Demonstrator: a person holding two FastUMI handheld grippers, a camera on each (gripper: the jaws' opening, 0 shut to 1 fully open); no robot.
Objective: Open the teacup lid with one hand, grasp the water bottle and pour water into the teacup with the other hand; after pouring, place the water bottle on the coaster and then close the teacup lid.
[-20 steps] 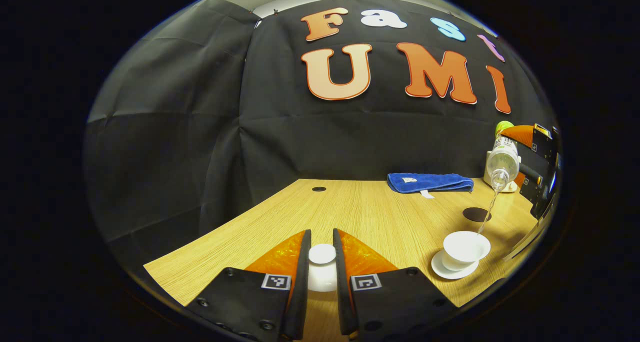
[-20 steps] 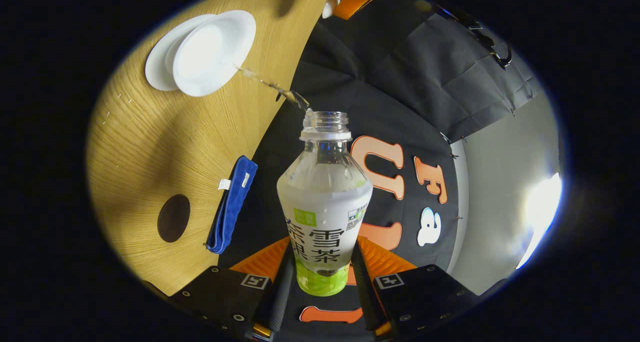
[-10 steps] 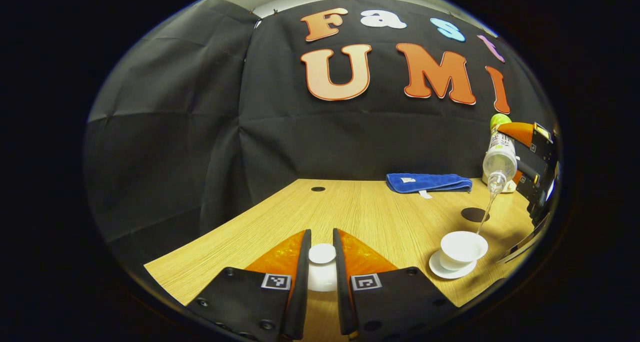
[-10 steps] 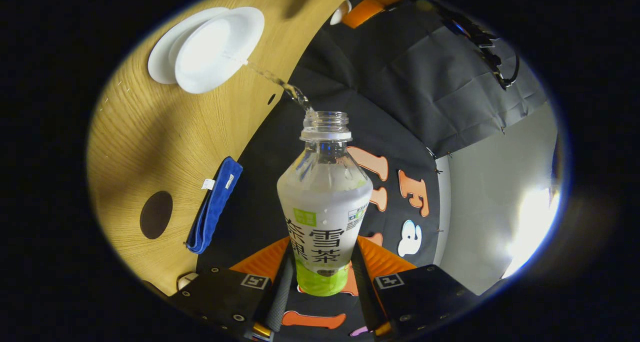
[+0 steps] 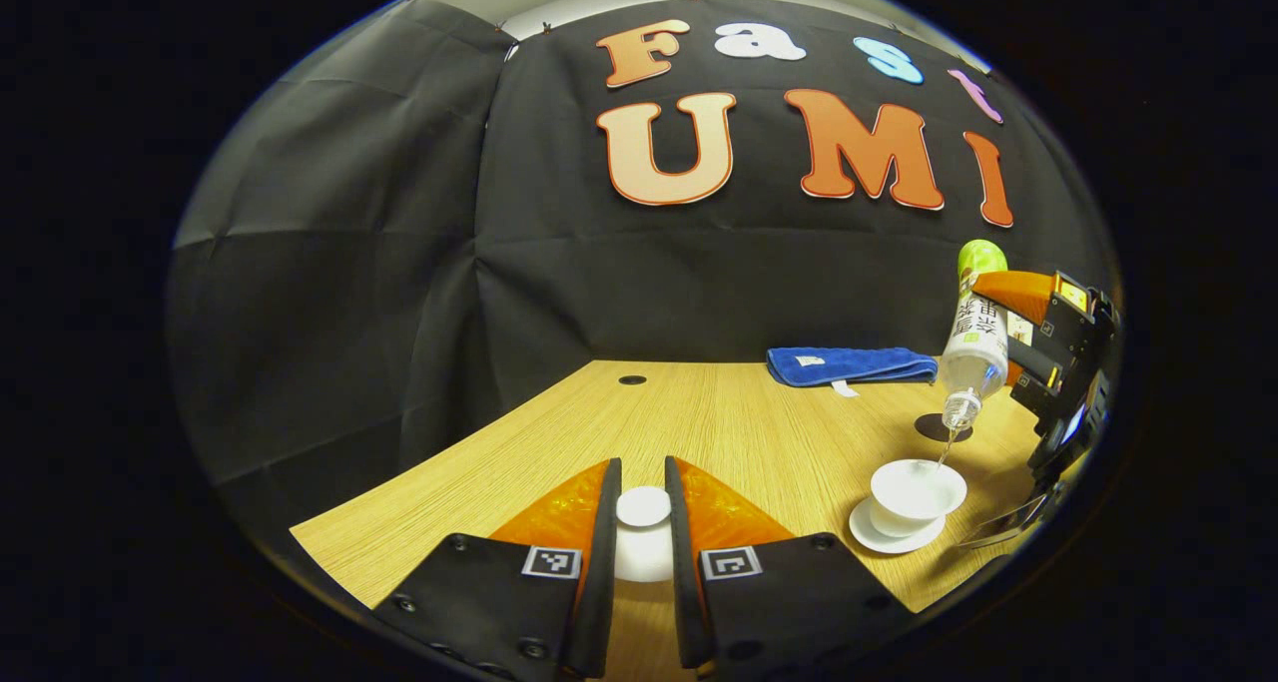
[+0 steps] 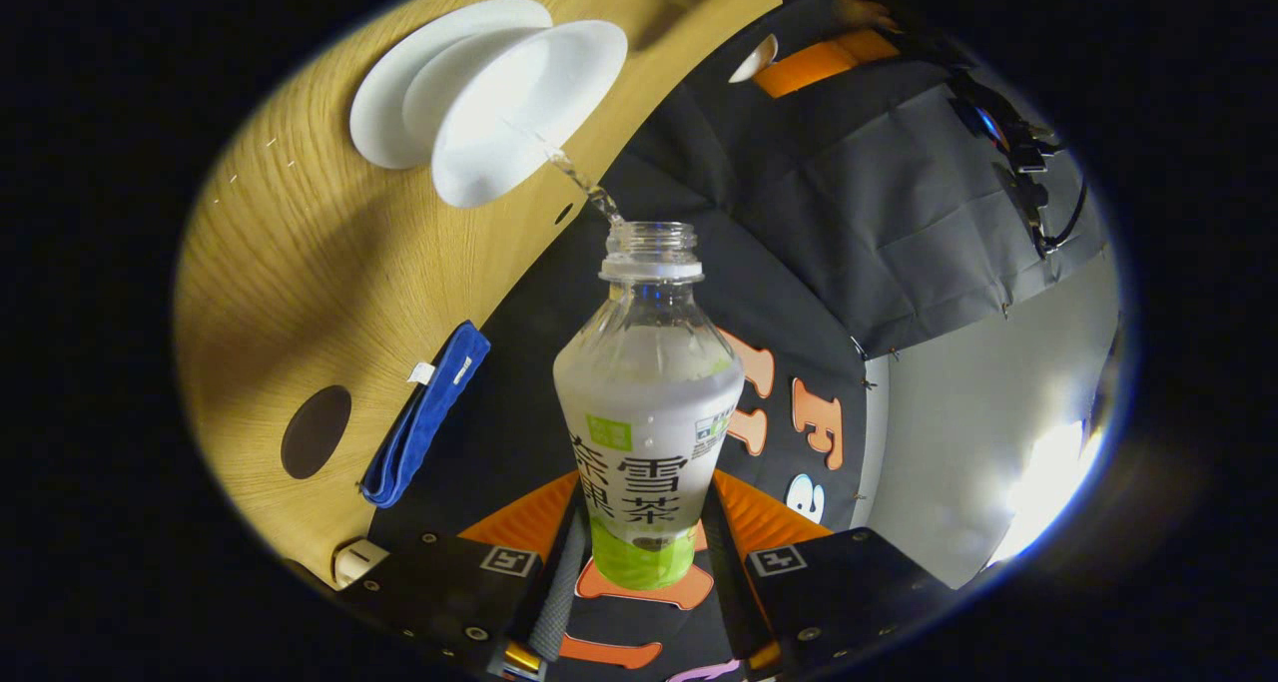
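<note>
Presently, the pour is under way. Right claw [image 6: 639, 572] is clenched on the clear plastic water bottle with a green-and-white label [image 6: 647, 412], both fingers pressing its lower body; the bottle is tipped mouth-down above the white porcelain teacup [image 6: 529, 103]. A thin stream of water [image 6: 579, 178] runs from the open neck to the cup, which stands on its white saucer [image 5: 879, 537] on the pale wooden desk [image 5: 739, 432]. In the left gripper view, left claw [image 5: 642, 542] is closed on the small white round teacup lid [image 5: 643, 507], held low over the desk, well apart from the teacup. Beyond the teacup lie the dark round coaster [image 5: 939, 426] and, farther back, a folded blue cloth [image 5: 849, 364].

Hazards, as judged from this arrangement: the stream appears to land near the teacup's rim rather than its centre, so a slight drift of the bottle could send water onto the saucer or desk. Steeper tilting could make the flow surge and overfill the cup. The bottle is gripped low, so it may pivot between the fingers when righted for the coaster.
</note>
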